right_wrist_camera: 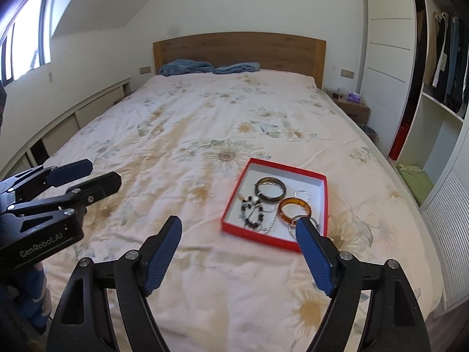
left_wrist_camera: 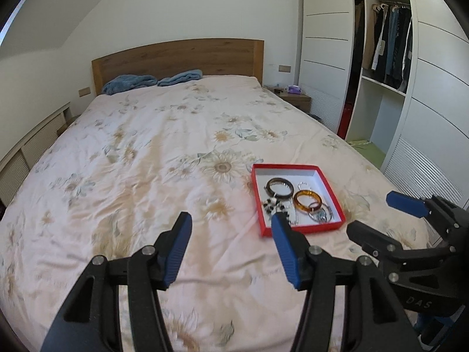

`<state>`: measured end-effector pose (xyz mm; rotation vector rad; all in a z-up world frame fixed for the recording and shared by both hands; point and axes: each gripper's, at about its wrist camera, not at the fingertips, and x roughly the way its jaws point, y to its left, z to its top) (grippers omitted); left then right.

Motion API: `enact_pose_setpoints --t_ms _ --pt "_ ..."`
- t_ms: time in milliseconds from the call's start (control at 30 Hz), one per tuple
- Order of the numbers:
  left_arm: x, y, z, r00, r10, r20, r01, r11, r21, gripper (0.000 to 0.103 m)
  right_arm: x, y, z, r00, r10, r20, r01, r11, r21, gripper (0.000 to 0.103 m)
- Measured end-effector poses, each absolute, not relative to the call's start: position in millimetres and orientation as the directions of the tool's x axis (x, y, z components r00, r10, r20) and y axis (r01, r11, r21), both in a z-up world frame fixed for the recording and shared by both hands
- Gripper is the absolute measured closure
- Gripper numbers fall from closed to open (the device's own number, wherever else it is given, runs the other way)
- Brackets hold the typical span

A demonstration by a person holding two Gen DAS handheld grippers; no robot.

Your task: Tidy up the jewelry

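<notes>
both claws spread wide, nothing held — left gripper [left_wrist_camera: 231,226] and right gripper [right_wrist_camera: 239,230] hover above the bedspread [left_wrist_camera: 140,158], short of the red tray [right_wrist_camera: 234,202].

risks, as judged: the tray sits on soft, rumpled fabric, so a push on its rim could tip or slide it. the chains lie tangled among the beads, so lifting one piece may drag others out.

tray contents, all loose in one compartment: dark bangle [right_wrist_camera: 270,191] toward the far side, amber bangle [right_wrist_camera: 294,209] just beside it, a thin silver ring [right_wrist_camera: 302,195], black-and-white bead strand [right_wrist_camera: 252,211] overlapping silver chains [right_wrist_camera: 269,225]. items at the near right corner are hidden behind a finger.
</notes>
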<state>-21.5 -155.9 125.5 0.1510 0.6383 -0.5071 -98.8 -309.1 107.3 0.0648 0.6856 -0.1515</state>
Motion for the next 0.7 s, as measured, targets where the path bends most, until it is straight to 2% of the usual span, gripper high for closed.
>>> enact_pose_setpoints --t_ms 367,700 --pt "-63.9 -117.9 126.0 0.749 -0.349 -0.563 0.436 0.900 0.021 0.049 -141.6 -271.0 110.5 0.793 -0.091 -0.603 0.120 0.993 0.008 0.015" --pt "-71.5 -99.9 115.1 0.722 -0.317 -0.615 0.400 0.917 -0.003 0.049 -165.6 -257.9 106.1 0.782 -0.154 -0.604 0.175 0.984 -0.025 0.013"
